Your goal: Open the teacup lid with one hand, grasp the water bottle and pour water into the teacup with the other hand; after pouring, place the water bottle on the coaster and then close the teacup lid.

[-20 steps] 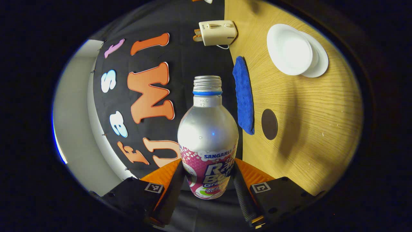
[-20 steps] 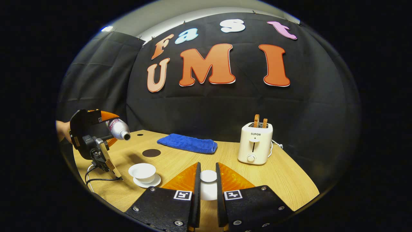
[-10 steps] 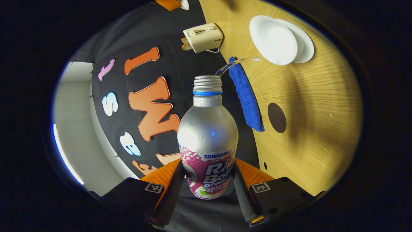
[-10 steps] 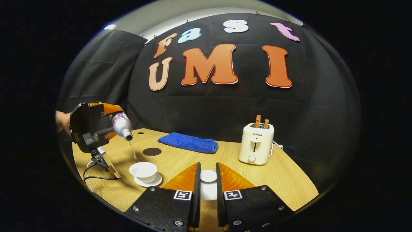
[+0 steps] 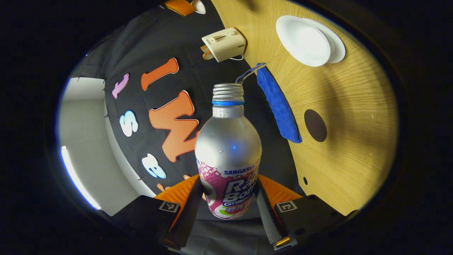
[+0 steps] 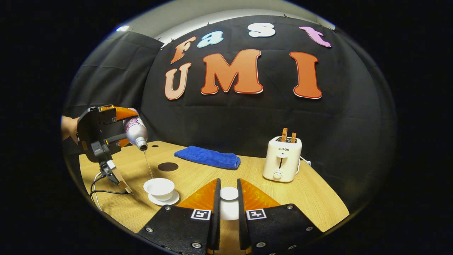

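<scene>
left gripper (image 5: 228,203) clamps the tilted water bottle (image 5: 228,156) above the teacup (image 6: 159,186); right gripper (image 6: 227,202) pinches the lid (image 6: 229,193).

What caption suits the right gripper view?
Lid held aside while the water bottle pours a thin stream into the teacup.

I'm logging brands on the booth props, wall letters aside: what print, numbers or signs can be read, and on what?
"SUPOR": front of the toaster.
Label on the bottle: partly covered by the left tongs; left unread.
Stamped code on the neck: too small to read.
Square markers on the right tongs: patterns, no words.
</scene>
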A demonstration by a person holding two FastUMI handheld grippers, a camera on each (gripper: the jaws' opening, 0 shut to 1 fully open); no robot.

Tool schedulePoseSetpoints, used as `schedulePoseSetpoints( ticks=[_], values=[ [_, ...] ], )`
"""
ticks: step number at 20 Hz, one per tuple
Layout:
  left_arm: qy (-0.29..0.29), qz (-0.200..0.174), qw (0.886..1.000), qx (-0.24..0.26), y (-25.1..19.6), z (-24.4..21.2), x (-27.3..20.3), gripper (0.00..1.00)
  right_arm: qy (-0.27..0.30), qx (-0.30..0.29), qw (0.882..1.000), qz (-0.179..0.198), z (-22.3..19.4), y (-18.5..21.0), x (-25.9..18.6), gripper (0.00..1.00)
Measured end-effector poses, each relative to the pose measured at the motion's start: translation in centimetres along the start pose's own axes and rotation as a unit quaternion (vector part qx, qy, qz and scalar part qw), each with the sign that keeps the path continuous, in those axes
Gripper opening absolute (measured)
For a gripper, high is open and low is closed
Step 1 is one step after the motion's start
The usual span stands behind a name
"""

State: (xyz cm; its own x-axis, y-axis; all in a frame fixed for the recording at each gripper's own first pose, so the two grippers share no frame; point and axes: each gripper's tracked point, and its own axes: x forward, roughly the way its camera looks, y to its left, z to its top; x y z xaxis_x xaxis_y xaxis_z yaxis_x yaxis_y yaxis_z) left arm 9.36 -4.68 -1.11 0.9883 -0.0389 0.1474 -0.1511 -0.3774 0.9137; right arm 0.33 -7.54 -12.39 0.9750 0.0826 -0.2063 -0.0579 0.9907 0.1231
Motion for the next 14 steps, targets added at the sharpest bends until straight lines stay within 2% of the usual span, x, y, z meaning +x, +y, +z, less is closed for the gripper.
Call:
schedulePoseSetpoints(
  ticks=[1,3,4,10,14],
  values=[
    [-0.001,0.008,1.0,0.006,0.6,-0.1,0.3,0.82,-0.001,-0.002,1.0,-0.001,0.1,0.1,-0.1,0.22],
    [-0.002,0.018,1.0,0.011,1.2,-0.4,0.4,0.86,0.0,-0.007,1.0,-0.003,0.2,0.3,-0.1,0.22],
    [-0.002,0.024,1.0,0.013,1.3,-0.3,0.6,0.82,0.0,-0.007,1.0,-0.002,0.2,0.5,0.0,0.22],
    [-0.023,0.046,0.998,0.033,2.2,0.8,0.7,0.86,-0.004,-0.008,1.0,0.015,0.6,2.4,0.0,0.22],
    [-0.037,0.057,0.997,0.048,1.6,1.7,0.7,0.82,-0.001,-0.008,1.0,0.021,0.7,3.2,0.0,0.22]
  ],
)
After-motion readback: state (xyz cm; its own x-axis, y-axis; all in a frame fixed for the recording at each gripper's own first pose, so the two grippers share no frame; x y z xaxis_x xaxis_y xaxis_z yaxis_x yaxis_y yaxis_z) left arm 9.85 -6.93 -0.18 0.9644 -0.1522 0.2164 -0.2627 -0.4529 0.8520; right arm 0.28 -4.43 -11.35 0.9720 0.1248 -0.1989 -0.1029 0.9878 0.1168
